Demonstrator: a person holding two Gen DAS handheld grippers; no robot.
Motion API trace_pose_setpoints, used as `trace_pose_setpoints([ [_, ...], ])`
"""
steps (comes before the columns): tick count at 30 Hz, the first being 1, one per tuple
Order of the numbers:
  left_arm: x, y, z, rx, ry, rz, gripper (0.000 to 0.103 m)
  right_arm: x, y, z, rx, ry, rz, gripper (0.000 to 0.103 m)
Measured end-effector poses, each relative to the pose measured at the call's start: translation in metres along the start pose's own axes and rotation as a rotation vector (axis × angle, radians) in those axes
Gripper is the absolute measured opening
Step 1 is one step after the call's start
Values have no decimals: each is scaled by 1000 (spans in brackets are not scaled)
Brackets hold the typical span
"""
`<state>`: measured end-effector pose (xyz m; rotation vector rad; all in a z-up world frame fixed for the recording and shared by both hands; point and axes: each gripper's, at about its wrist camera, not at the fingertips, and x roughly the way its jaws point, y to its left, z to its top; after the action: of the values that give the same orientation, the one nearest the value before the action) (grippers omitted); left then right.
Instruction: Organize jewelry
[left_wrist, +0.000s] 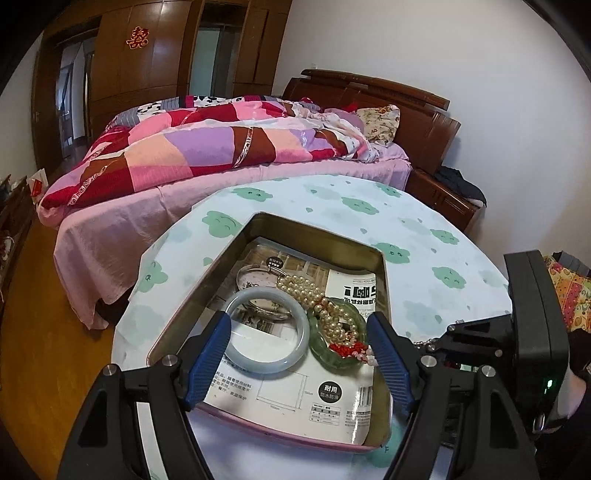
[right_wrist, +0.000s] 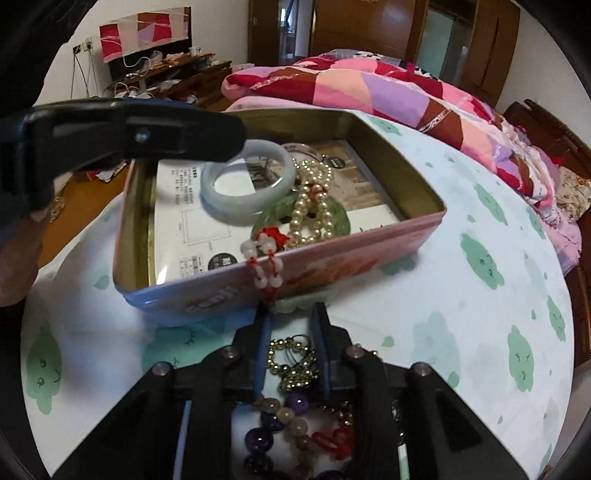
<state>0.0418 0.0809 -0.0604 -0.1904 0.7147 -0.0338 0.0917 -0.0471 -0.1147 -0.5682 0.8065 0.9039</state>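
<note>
Beads (right_wrist: 293, 363) show only by right gripper (right_wrist: 291, 321), narrowed; left gripper (left_wrist: 299, 328) gapes empty.

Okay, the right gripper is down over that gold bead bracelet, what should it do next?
Probably close the right hand-held gripper on the gold bead bracelet: its fingers already straddle it on the cloud-print tablecloth, with a gap showing. Then lift toward the open pink metal tin.

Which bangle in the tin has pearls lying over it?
The green bangle, at the right of the tin. The pearl strand drapes across it, while the pale bangle beside it lies bare.
</note>
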Motion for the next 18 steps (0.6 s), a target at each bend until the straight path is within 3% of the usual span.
trace_pose_setpoints([
  [1,0,-1,0,3,0,2,76,0,3,-1,1,3,-1,0],
  [6,0,-1,-1,5,-1,6,76,-7,13,-3,43,-11,-52,1],
  [13,2,2,-1,-3,1,4,76,-26,-35,-16,327,-41,-95,4],
  [14,2,2,-1,-3,2,5,76,-28,-44,-20,378,-42,-44,7],
  [16,3,1,-2,2,3,9,76,-29,-50,-20,444,-43,33,24],
  [17,3,-1,-2,14,1,23,76,-31,-52,-20,473,-50,72,37],
  [18,2,-2,-2,21,-1,34,76,-33,-51,-19,493,-62,106,61],
])
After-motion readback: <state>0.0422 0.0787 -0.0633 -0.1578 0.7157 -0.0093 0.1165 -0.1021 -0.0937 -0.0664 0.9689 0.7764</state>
